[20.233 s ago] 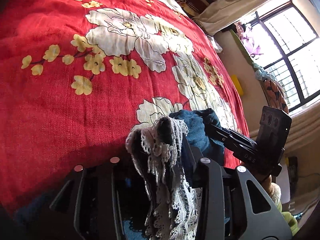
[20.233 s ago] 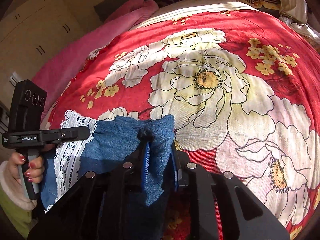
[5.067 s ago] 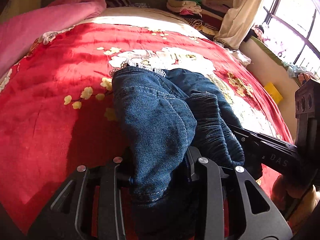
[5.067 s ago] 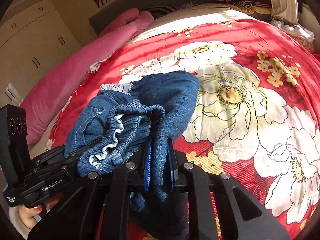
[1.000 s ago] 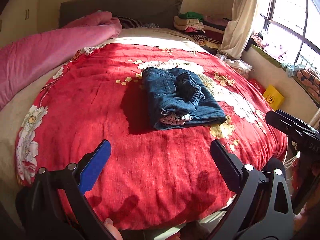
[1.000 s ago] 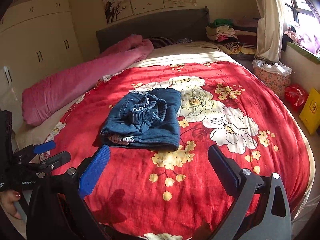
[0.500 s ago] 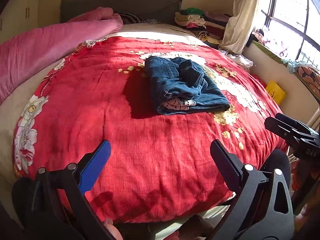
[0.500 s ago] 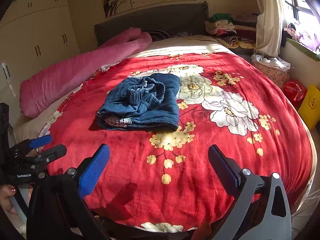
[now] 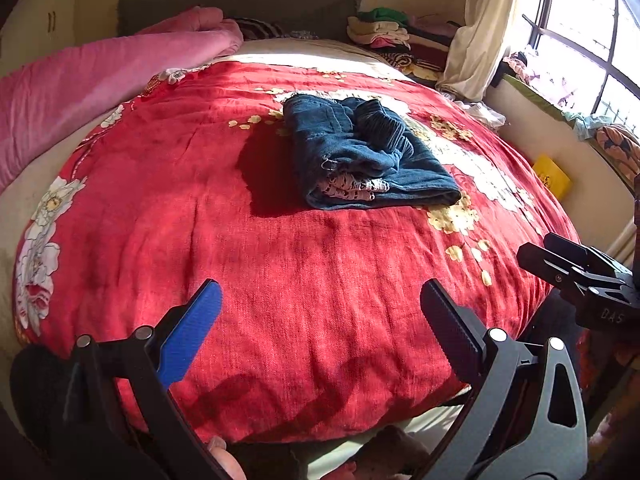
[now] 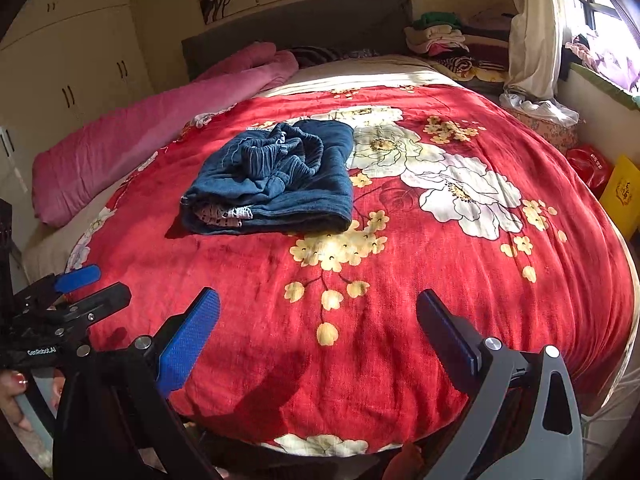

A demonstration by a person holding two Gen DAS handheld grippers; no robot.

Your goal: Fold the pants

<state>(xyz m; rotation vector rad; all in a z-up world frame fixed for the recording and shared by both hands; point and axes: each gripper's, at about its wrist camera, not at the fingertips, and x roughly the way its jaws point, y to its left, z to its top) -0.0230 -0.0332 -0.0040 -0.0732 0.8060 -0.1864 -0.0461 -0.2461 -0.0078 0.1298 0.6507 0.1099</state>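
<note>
The blue denim pants (image 9: 360,156) lie folded in a compact bundle on the red flowered bedspread (image 9: 200,208), with a strip of white lace showing at the near edge. They also show in the right wrist view (image 10: 276,184). My left gripper (image 9: 320,320) is open and empty, well back from the pants over the bed's near edge. My right gripper (image 10: 318,328) is open and empty, also back near the foot of the bed. Each gripper shows at the edge of the other's view, the left one (image 10: 72,292) and the right one (image 9: 580,276).
A rolled pink quilt (image 10: 140,136) lies along the bed's left side. Stacked clothes (image 10: 440,40) sit by the grey headboard (image 10: 300,20). A curtain (image 10: 532,28) and window are on the right, with a red bag (image 10: 588,164) and a yellow box (image 10: 624,192) on the floor.
Both grippers have stayed open and drawn slightly closer and lower toward the bed's foot. The folded pants have not moved.
</note>
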